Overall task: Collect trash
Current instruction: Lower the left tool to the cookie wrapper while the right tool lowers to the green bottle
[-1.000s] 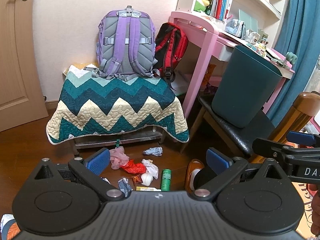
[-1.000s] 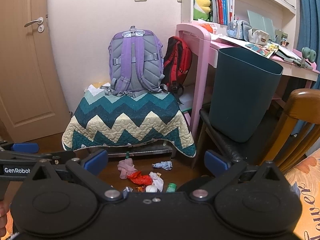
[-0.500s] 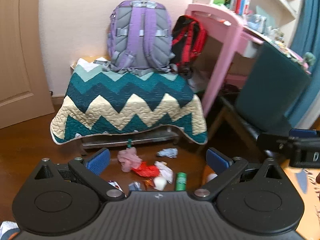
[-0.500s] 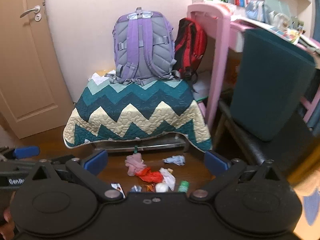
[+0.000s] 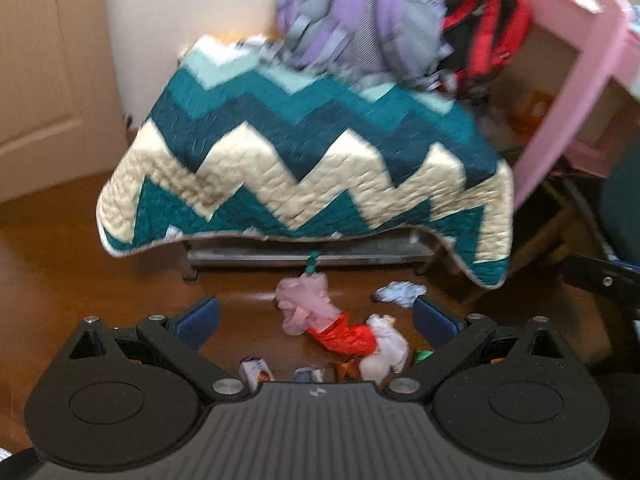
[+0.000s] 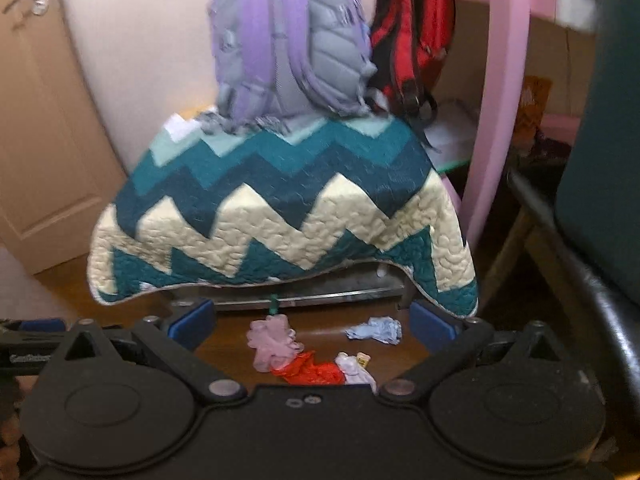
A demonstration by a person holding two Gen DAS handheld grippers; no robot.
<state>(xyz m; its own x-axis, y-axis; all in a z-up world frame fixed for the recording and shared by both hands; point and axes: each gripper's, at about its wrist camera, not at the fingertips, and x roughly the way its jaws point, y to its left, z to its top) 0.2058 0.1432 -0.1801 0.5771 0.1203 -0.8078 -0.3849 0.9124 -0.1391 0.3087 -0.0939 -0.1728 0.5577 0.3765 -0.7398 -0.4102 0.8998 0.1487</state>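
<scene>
Trash [image 5: 344, 332] lies scattered on the wooden floor [image 5: 60, 248] before the quilt-covered bench [image 5: 304, 256]: a pink wad [image 6: 272, 340], red wrapper [image 6: 310, 372], white tissue [image 5: 386, 350] and pale blue scrap [image 6: 376, 330]. It sits ahead of and between the fingers of the left claw [image 5: 316, 316] and right claw [image 6: 312, 320], both spread wide and empty.

Crumpled pink, red and white trash scraps [image 5: 320, 320] lie on the brown wooden floor [image 5: 60, 264], before the zigzag quilt-covered bench [image 5: 304, 168]. The purple-grey backpack [image 6: 288, 48] stands on it, the red-black backpack [image 6: 412, 36] to its right.
</scene>
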